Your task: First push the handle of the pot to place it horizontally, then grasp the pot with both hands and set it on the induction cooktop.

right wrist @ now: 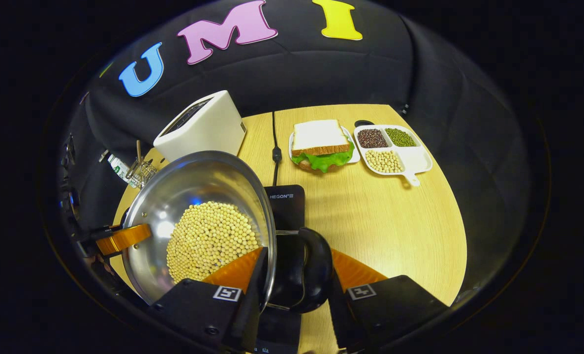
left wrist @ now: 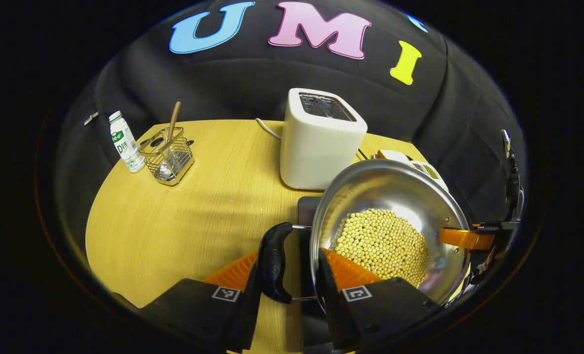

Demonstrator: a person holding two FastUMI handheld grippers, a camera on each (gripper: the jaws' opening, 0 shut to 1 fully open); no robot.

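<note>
Handles: both lie level, I judge that step done.
Left gripper (left wrist: 288,268): clenched on the pot's left handle (left wrist: 273,262).
Right gripper (right wrist: 295,275): clenched on the right handle (right wrist: 309,269).
Pot (right wrist: 193,196): I hold it, full of beans (right wrist: 208,240), over the cooktop (right wrist: 284,204); setting down remains.

Both my grippers closed, one on each side handle of the pot

My left gripper (left wrist: 288,275) has its two fingers pressed against the black left handle (left wrist: 273,262), one on the outer side and one between handle and pot (left wrist: 390,196) wall. My right gripper (right wrist: 295,275) clamps the black right handle (right wrist: 307,270) the same way. From the left gripper view, my right gripper's finger reaches over the far rim; from the right gripper view, the left one does likewise.
</note>
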